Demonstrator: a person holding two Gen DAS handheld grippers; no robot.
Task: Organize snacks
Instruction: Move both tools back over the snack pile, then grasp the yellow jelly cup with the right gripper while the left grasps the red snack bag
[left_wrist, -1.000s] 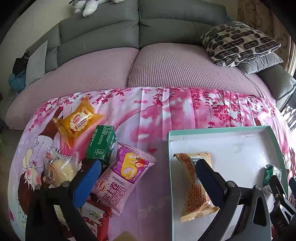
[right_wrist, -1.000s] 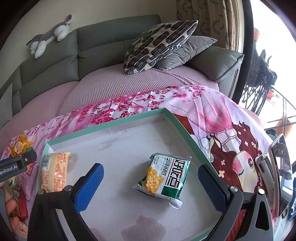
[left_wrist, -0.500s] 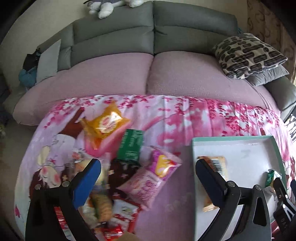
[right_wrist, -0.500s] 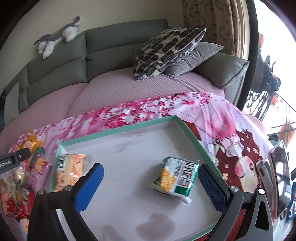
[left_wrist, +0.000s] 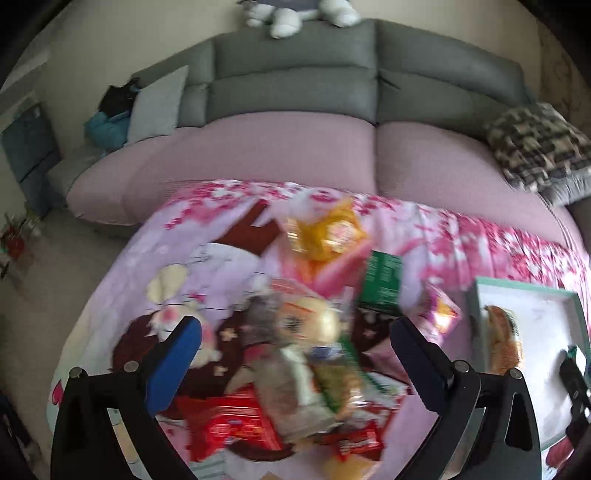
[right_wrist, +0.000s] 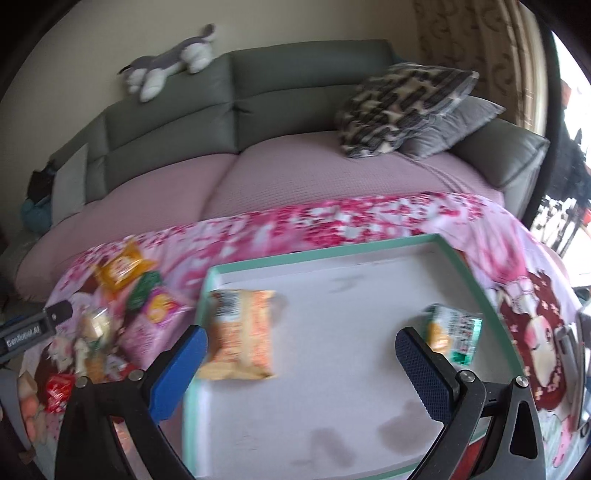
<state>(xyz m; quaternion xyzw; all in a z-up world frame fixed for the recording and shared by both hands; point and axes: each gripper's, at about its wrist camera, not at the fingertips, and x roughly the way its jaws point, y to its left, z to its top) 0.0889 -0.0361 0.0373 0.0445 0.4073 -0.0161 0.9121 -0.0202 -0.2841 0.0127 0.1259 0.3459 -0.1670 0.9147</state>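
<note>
A pile of snack packets (left_wrist: 306, 354) lies on the pink floral cloth: a yellow packet (left_wrist: 325, 232), a green box (left_wrist: 382, 282), a pink packet (left_wrist: 441, 314) and red packets (left_wrist: 229, 428). My left gripper (left_wrist: 295, 354) is open and empty over the pile. The teal-rimmed white tray (right_wrist: 369, 251) holds an orange packet (right_wrist: 242, 332) and a green packet (right_wrist: 452, 332). My right gripper (right_wrist: 301, 354) is open and empty above the tray's front part. The tray also shows in the left wrist view (left_wrist: 517, 284). Both views are blurred.
A grey sofa with a pink cover (right_wrist: 332, 177) stands behind the table. Patterned and grey cushions (right_wrist: 402, 107) lie at its right end. A plush toy (right_wrist: 166, 66) sits on the backrest. The left gripper's body (right_wrist: 29, 328) shows at the left edge.
The left gripper has moved left, from beside the tray to over the snack pile. The right gripper has moved left across the tray, away from the green packet. Both stay open.
</note>
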